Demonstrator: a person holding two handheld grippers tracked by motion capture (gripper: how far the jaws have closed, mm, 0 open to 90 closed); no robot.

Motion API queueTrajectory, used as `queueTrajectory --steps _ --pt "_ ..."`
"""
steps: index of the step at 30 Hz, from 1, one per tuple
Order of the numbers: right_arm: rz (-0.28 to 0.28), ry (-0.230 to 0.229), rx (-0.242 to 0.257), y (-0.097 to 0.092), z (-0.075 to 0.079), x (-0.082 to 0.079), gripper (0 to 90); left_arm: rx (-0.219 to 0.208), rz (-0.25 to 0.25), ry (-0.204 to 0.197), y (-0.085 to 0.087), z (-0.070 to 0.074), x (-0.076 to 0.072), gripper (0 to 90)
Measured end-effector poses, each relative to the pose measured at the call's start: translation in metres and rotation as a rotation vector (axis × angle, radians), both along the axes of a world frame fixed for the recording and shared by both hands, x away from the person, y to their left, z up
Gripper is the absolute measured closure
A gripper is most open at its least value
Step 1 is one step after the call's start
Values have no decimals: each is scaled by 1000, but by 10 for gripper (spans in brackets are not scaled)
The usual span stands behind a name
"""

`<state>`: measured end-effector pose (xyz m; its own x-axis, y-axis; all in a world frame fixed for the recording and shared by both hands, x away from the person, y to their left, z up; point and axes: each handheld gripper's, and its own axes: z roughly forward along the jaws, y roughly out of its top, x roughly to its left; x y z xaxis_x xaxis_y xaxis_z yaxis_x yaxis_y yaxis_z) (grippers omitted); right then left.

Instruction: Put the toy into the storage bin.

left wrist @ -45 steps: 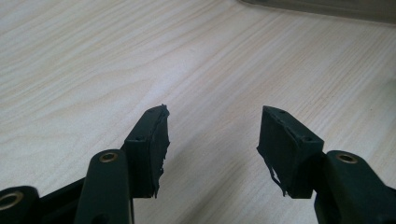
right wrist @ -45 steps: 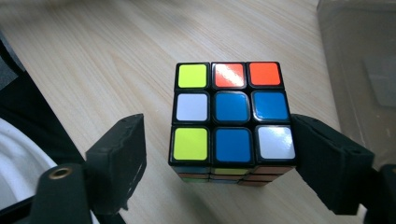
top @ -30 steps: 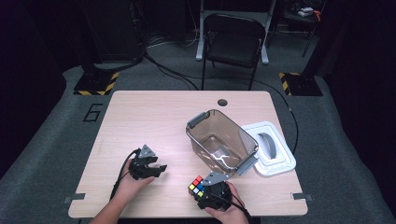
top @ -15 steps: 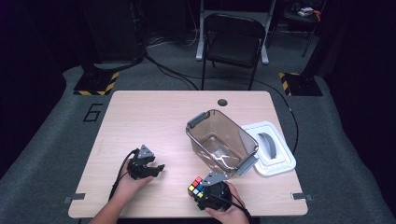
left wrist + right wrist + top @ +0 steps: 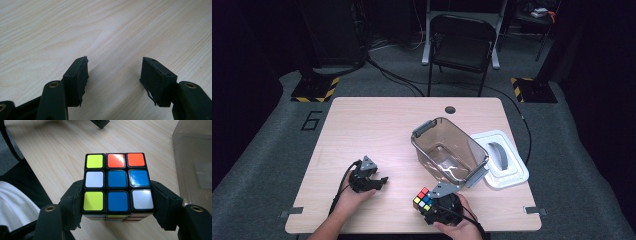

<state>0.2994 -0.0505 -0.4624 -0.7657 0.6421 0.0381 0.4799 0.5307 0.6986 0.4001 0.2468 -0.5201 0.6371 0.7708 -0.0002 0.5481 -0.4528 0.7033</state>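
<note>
A scrambled puzzle cube (image 5: 117, 183) sits between the jaws of my right gripper (image 5: 117, 202), whose pads press on its two sides; in the high view the cube (image 5: 423, 199) is near the table's front edge with the right gripper (image 5: 432, 207) behind it. My left gripper (image 5: 379, 182) rests low over the table at the front left, pointing right. Its jaws have just been opening, and in the left gripper view the left gripper (image 5: 113, 75) stands open over bare wood with nothing between its pads.
A clear plastic bin (image 5: 451, 152) with grey handles stands right of centre, close behind the cube. Its white lid (image 5: 502, 160) lies beside it at the right edge. The wooden table (image 5: 377, 125) has a cable hole (image 5: 450, 109) at the back. A folding chair (image 5: 460, 45) stands beyond.
The left gripper's jaws have spread wider apart. The right gripper and the cube have stayed where they were.
</note>
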Motion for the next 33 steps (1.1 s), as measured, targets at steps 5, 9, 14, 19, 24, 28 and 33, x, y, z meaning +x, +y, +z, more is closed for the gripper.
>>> queueTrajectory --steps 5,9,14,19,24,28,33 --pt "20 5 10 -2 11 -1 339 5 -2 -9 0 -1 -1 379" --pt "46 -2 10 -2 23 -2 339 -1 -5 -14 1 -1 -1 375" --pt "59 4 12 -1 38 1 339 -12 -2 -21 1 -2 -1 367" --pt "70 3 11 -2 52 8 339 -20 1 -29 0 -4 -2 349" --pt "81 1 14 -4 67 16 339 -34 3 -41 0 -5 -2 336" --pt "85 0 11 -4 74 19 339 -36 3 -42 0 -6 -2 334" --pt "96 -6 23 -5 86 24 339 -47 -2 -55 1 -7 -2 324"
